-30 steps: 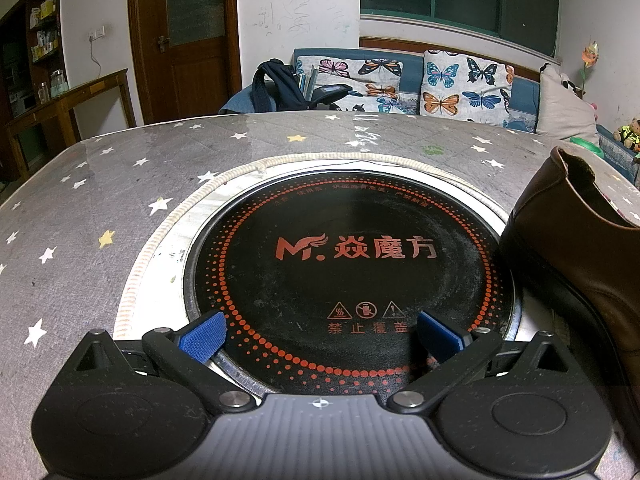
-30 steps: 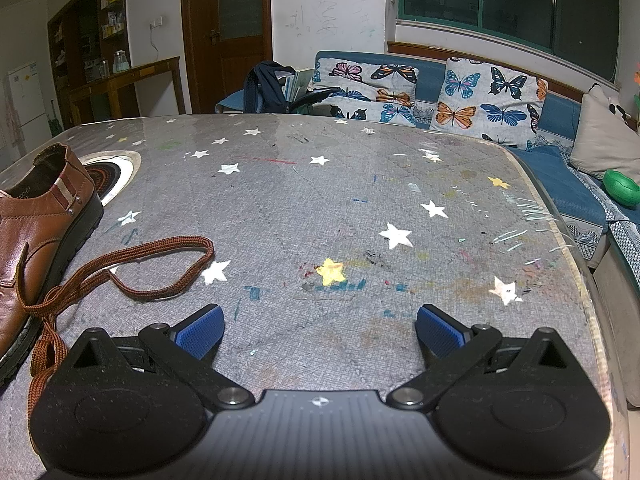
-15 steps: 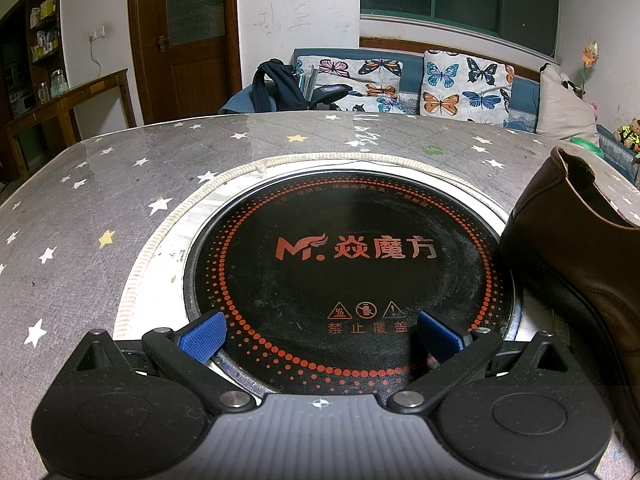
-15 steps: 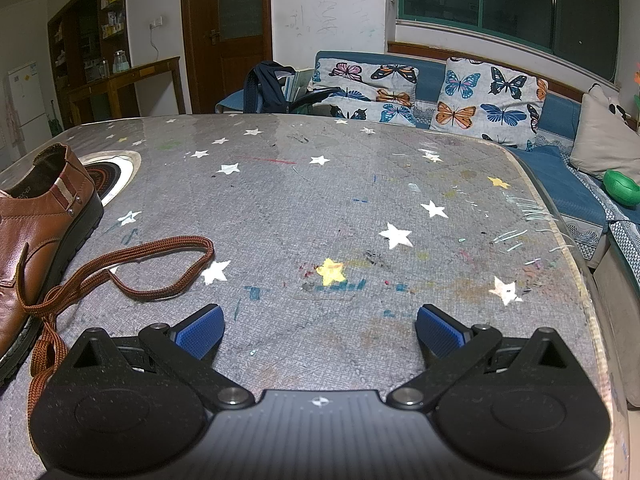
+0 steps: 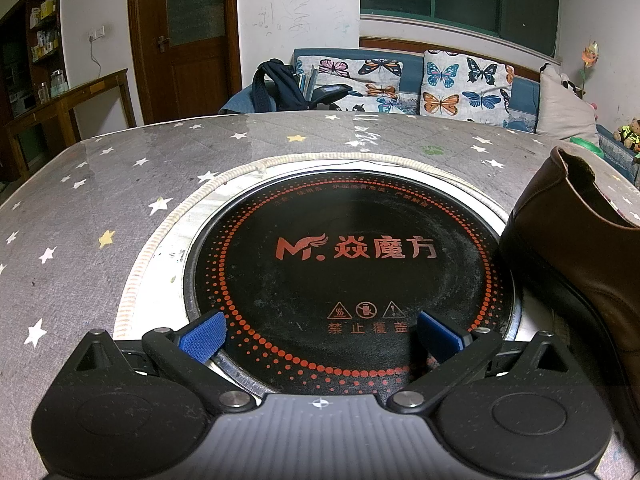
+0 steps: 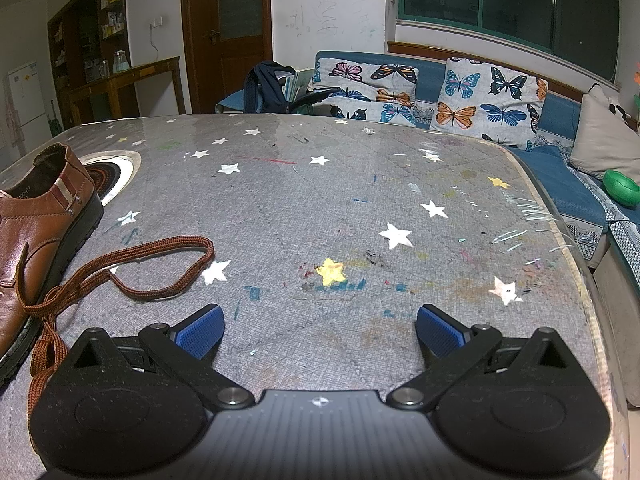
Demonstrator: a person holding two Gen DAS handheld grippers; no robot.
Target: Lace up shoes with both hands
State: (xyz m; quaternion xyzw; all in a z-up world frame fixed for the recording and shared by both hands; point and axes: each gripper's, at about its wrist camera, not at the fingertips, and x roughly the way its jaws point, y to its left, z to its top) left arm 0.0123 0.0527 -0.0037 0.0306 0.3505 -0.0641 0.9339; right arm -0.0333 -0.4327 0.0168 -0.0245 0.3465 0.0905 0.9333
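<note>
Left wrist view. Nothing is seen to have changed against the pictures from a second and half a second ago: the left tongs (image 5: 320, 334) are held in the same spot, the jaws spread wide apart with nothing between them. The blue pads (image 5: 202, 336) are poised over the near rim of the round black cooker plate (image 5: 352, 272) sunk in the tabletop (image 5: 80, 240). The shoe (image 5: 576, 248) is seen at the right of the cooker plate, its heel end just beside or over the plate's rim; contact cannot be told. Only the brown leather heel, the collar and the dark sole are shown here. No lace is visible in this view.

Right wrist view. No shift is noted here either: the right tongs (image 6: 320, 330) are likewise spread apart and empty, over bare star-patterned tabletop well to the right of the shoe. The shoe is seen side-on, brown leather with a striped band near the collar and a thick black sole. The brown lace (image 6: 132, 268) lies loose, trailing from the shoe's front in a long loop across the tabletop to the shoe's right, with a further strand running down near the tongs' left side. Whether any eyelets are threaded cannot be told.

Judgement: with both tongs idle, lacing is taken as not yet begun; a reach for the lace seems the next need.
</note>
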